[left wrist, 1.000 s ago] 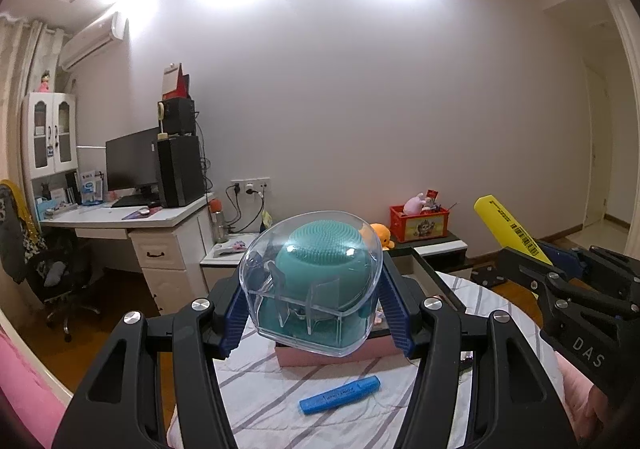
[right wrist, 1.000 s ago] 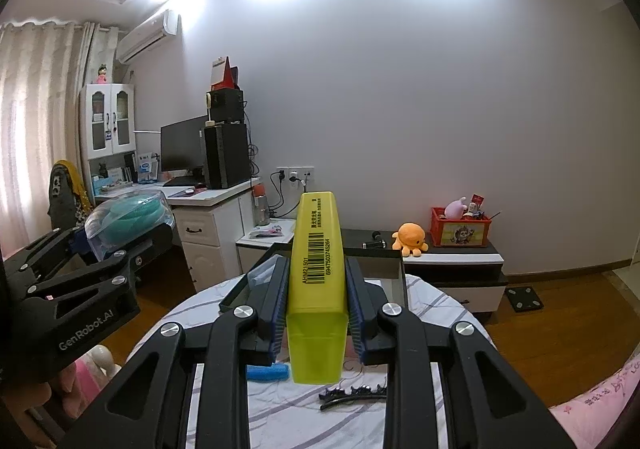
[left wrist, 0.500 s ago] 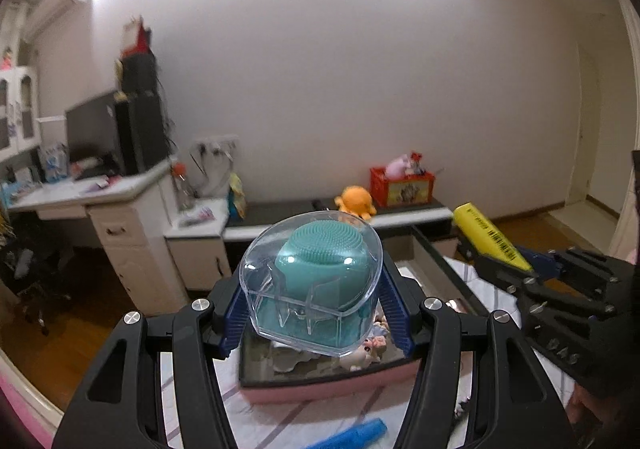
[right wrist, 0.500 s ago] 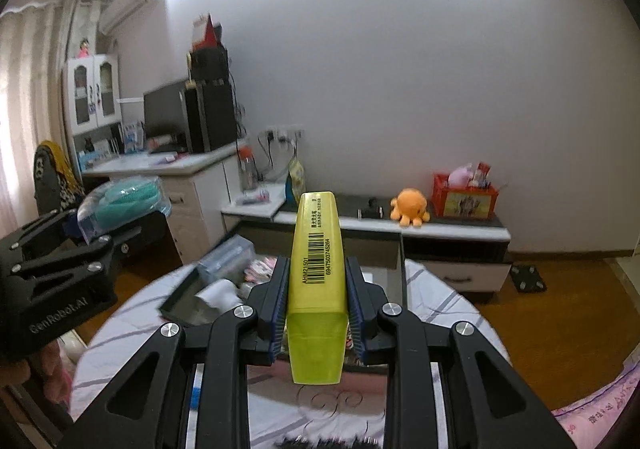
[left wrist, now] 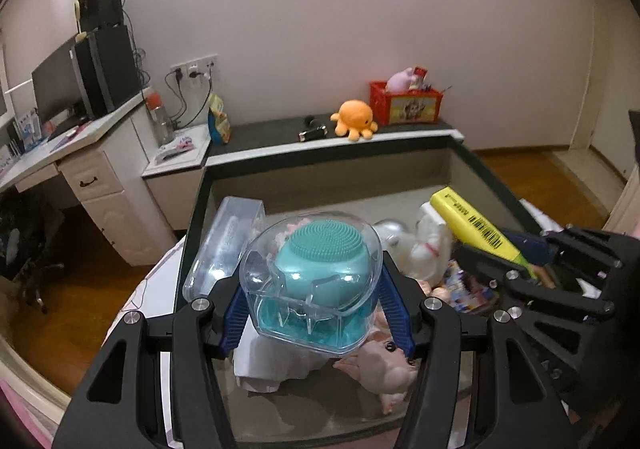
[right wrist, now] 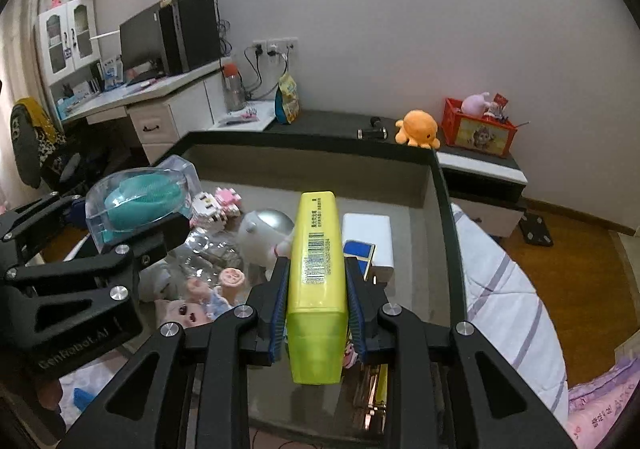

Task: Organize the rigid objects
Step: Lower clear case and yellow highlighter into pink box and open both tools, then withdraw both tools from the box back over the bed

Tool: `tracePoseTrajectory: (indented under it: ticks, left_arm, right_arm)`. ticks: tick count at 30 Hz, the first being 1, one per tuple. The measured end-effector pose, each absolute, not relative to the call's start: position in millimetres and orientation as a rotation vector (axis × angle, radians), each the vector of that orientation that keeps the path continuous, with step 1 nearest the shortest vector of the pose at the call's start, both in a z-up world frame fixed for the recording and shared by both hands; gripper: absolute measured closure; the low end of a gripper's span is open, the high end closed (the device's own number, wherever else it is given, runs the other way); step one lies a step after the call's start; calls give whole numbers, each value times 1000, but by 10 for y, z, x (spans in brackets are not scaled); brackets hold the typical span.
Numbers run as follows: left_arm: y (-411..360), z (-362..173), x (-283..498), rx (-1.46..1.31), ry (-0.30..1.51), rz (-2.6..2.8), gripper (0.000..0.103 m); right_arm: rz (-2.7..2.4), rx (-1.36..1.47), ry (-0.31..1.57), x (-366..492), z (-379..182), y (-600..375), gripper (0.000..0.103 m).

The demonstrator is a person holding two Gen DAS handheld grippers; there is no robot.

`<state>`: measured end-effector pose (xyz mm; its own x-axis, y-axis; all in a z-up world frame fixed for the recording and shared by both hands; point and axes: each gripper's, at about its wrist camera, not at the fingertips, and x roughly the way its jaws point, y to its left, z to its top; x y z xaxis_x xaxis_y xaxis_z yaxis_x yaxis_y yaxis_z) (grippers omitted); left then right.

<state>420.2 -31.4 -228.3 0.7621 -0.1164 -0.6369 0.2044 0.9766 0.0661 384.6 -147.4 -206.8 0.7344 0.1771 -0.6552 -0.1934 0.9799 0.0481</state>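
Observation:
My left gripper (left wrist: 316,305) is shut on a clear plastic case holding a teal silicone brush (left wrist: 316,281), held above the left half of a dark-rimmed storage box (left wrist: 332,165). The same teal brush case (right wrist: 136,201) appears at the left of the right wrist view. My right gripper (right wrist: 316,305) is shut on a yellow highlighter (right wrist: 318,261), which points forward over the box's right half. That highlighter (left wrist: 476,227) also shows at the right of the left wrist view.
Inside the box (right wrist: 444,185) lie a clear tube case (left wrist: 228,245), a white toy figure (right wrist: 264,233), a white and blue packet (right wrist: 368,241), small dolls (right wrist: 200,309) and a pink piglet (left wrist: 384,369). The box rests on a striped cloth (right wrist: 504,289). A blue marker (right wrist: 86,397) lies outside.
Both grippers came forward and down, tilting downwards, from over the table's front to above the open box. Each keeps its hold on its object.

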Motion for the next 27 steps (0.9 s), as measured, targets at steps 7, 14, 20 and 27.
tracePoseTrajectory:
  ticks: [7,14,20,27]
  left_arm:
    - [-253,-2010,3962,128,583,-143,16]
    - [-49,-1626,3399,89,467,-113,1]
    - [89,-1357,2622,88,345,-86,0]
    - [213,-1193,1733,83,235,-31,0]
  right_arm:
    - [188,24,700,3771,-1974,-1531,53]
    - [163,51,586,3320,-1540,-1627,21]
    - [163,33,459,2606,-1169,-1577,14]
    - [154,-10,333,1739,-937,-1400,0]
